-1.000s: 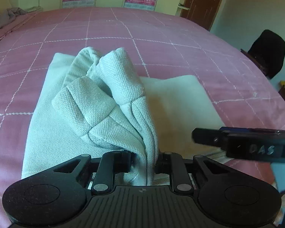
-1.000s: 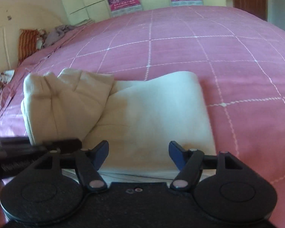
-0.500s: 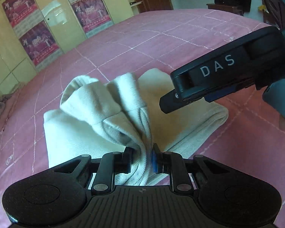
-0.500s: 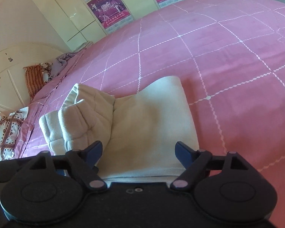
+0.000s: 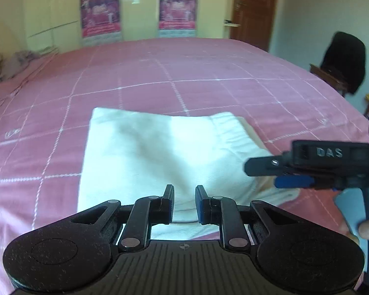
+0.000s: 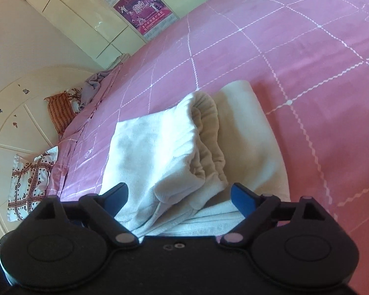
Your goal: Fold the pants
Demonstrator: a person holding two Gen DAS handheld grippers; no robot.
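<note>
The pale cream pants (image 5: 160, 147) lie folded in layers on the pink bed. In the right wrist view the pants (image 6: 164, 147) show a gathered waistband edge on top of a lower layer. My left gripper (image 5: 184, 201) is open with a narrow gap, empty, just above the near edge of the pants. My right gripper (image 6: 178, 196) is open wide, its fingers either side of the near end of the fold, holding nothing. The right gripper also shows in the left wrist view (image 5: 295, 172), at the right edge of the pants.
The pink checked bedspread (image 5: 209, 73) spreads all around the pants. Pillows (image 6: 32, 179) and a headboard stand at the left in the right wrist view. A dark chair (image 5: 344, 61) stands beside the bed at right. Wardrobes with posters line the far wall.
My left gripper has let go of the bunched pants fabric and opened; the lifted part now lies flat over the rest. The right gripper stayed open and tilted closer.
</note>
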